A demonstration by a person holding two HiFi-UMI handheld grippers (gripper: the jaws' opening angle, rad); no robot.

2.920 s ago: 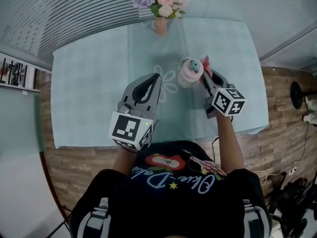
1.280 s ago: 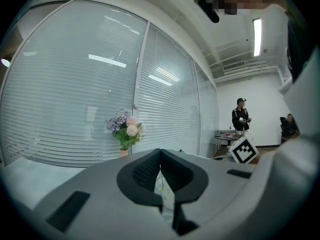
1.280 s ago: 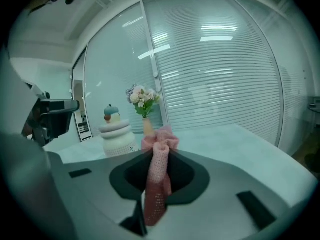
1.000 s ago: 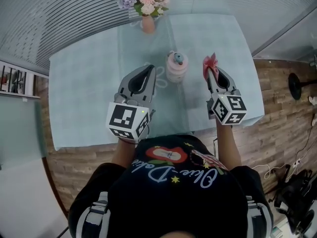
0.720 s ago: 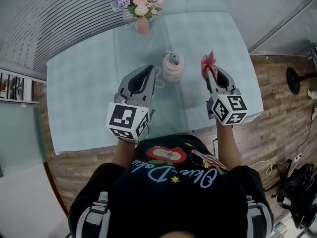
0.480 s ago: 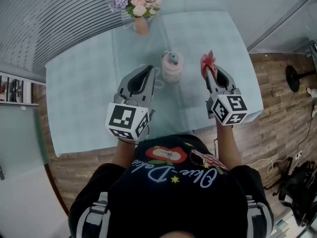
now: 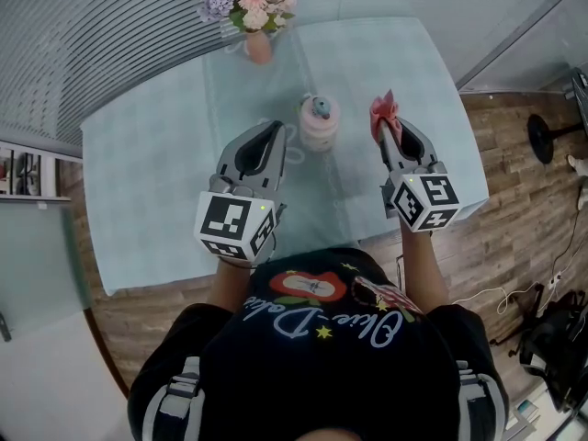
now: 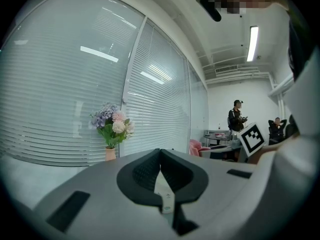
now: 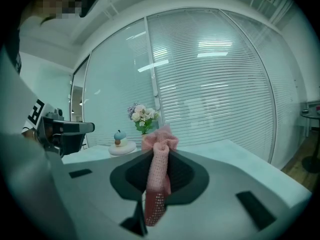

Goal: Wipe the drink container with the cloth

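Note:
The pink drink container with a blue knob on its lid stands upright mid-table; only its lid shows in the right gripper view. My right gripper hovers to the container's right, apart from it, shut on a pink cloth that bunches out past the jaw tips. My left gripper hovers to the container's left, shut with nothing between its jaws. Neither gripper touches the container.
A vase of flowers stands at the table's far edge. A pale blue tablecloth covers the table. Window blinds lie behind it. Wooden floor lies to the right; other people are far off in the room.
Since 2.9 s ago my right gripper has drawn the cloth off the container's lid and back to the right. Over the last second both grippers have barely moved.

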